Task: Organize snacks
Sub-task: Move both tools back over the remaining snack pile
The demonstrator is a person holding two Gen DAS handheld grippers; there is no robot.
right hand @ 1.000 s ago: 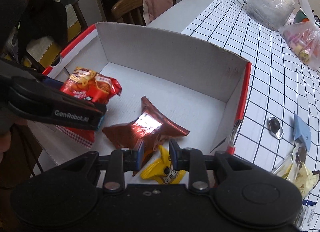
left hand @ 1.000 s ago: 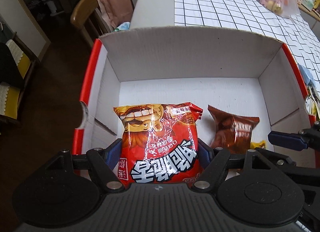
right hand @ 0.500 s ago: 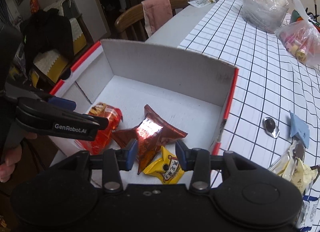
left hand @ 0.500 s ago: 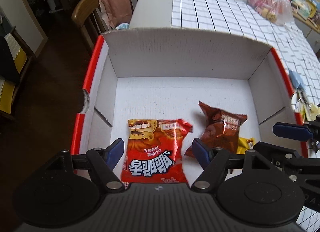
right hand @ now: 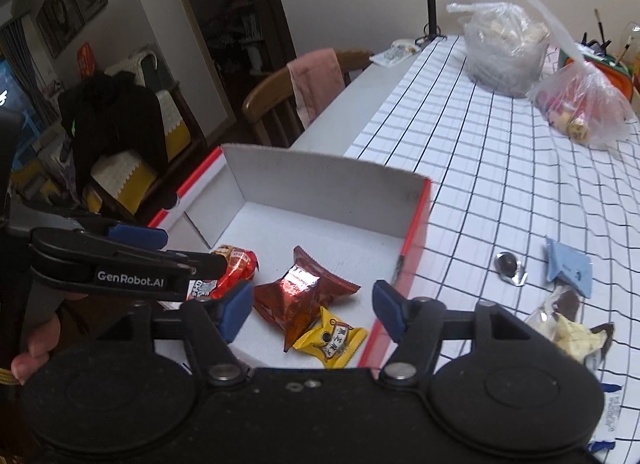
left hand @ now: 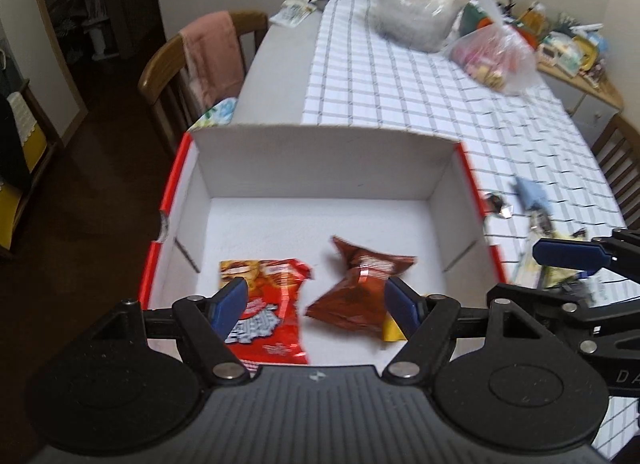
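Now parted and empty: right gripper (right hand: 312, 314), jaws just opened, nothing between them; left gripper (left hand: 316, 304) wide, holding nothing. Released a second ago, so three packets down in the box (right hand: 320, 172): one red packet (left hand: 272, 304), one brown packet (right hand: 298, 290), one yellow packet (right hand: 330, 338). Outside on the table (right hand: 480, 168), several wrappers, blurred, uncounted.
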